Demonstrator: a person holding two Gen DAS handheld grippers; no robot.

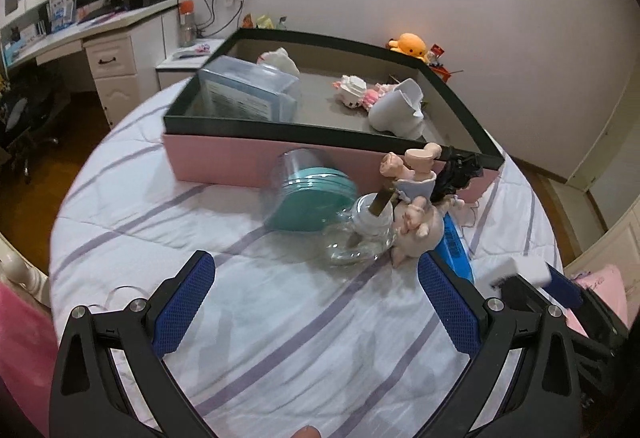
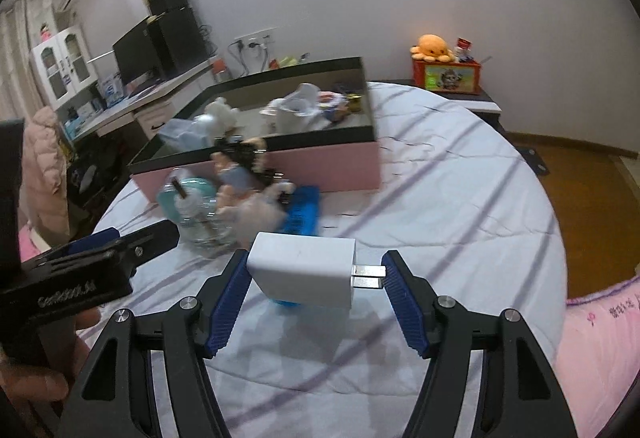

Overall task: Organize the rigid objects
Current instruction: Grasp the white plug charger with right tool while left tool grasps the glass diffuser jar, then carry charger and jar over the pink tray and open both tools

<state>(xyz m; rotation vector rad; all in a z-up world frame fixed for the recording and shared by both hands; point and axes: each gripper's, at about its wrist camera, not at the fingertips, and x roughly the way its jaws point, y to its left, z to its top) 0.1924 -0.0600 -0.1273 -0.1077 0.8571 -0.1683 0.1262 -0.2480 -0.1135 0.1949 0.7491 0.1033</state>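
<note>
Blue fingers [image 2: 230, 302] of the right gripper [image 2: 316, 302] clamp a white charger [image 2: 300, 270] end to end above the striped bed quilt [image 2: 460, 198]. Left gripper [image 1: 316, 302] hangs spread and empty over the same quilt. Ahead of both fingers sits a pink box [image 1: 224, 162] with a dark rim, toys inside; a glass jar [image 1: 360, 238], teal-lidded container [image 1: 308, 194] and doll [image 1: 416, 198] crowd before it. Beyond, a desk [image 1: 104, 34] and plain wall.

You are holding a white plug-in charger [image 2: 302, 270] clamped endwise in your right gripper [image 2: 316, 302], its prongs against the right pad, above the striped bedsheet [image 2: 460, 198], with the pink box [image 2: 320, 170] lying beyond.
</note>
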